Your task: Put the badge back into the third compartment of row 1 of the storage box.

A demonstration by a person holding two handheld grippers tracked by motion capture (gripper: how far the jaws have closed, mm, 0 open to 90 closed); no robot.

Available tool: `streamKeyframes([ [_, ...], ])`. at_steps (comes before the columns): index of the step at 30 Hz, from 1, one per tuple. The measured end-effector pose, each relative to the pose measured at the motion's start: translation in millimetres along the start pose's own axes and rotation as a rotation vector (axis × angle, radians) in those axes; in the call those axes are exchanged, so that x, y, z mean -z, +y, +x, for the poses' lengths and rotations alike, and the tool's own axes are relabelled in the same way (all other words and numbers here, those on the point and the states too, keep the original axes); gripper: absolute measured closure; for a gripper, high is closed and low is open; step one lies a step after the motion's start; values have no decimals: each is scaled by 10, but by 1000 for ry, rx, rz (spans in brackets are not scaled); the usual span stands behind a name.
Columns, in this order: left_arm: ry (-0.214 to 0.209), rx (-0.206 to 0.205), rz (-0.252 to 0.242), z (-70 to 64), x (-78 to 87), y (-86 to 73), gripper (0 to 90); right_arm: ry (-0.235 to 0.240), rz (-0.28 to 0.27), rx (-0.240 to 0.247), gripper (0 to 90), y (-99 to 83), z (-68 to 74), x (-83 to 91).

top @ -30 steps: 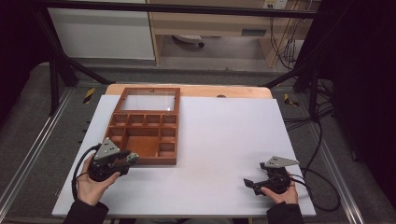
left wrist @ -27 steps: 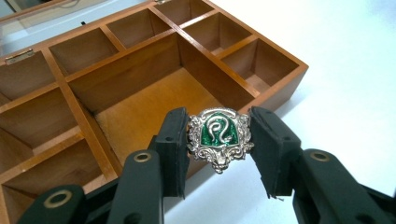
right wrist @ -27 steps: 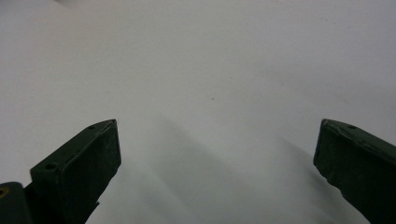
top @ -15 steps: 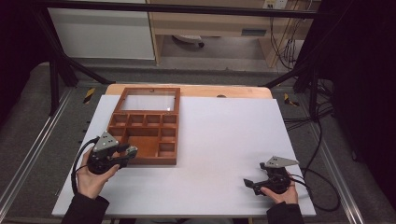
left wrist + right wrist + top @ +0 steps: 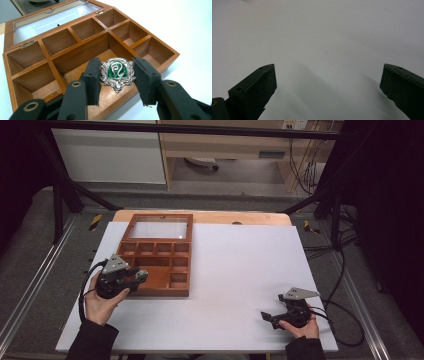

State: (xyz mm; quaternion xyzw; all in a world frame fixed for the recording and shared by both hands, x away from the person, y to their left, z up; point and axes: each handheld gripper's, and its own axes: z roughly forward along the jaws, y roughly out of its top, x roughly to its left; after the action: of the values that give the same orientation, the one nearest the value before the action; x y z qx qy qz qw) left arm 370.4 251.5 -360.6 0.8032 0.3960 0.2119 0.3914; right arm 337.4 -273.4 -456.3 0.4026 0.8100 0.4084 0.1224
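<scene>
The left gripper (image 5: 116, 80) pinches one silver-and-green crest badge (image 5: 117, 72) by its side edges, just above the wooden box's (image 5: 32, 75) big middle compartment near the front wall. Looks like stiff enamelled metal, smallish, probably slick, so edge grip makes sense. One box, eight compartments, glass lid open behind. Far right of the box, the right gripper (image 5: 271, 316) sits wide open, empty.
</scene>
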Motion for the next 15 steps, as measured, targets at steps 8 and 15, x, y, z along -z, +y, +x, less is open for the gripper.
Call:
streamKeyframes([
  [8,-1,5,2,12,-92,74,575,-1,2,1,10,0,1,-1],
  [15,-2,6,4,17,-162,148,575,-1,2,0,10,0,1,-1],
])
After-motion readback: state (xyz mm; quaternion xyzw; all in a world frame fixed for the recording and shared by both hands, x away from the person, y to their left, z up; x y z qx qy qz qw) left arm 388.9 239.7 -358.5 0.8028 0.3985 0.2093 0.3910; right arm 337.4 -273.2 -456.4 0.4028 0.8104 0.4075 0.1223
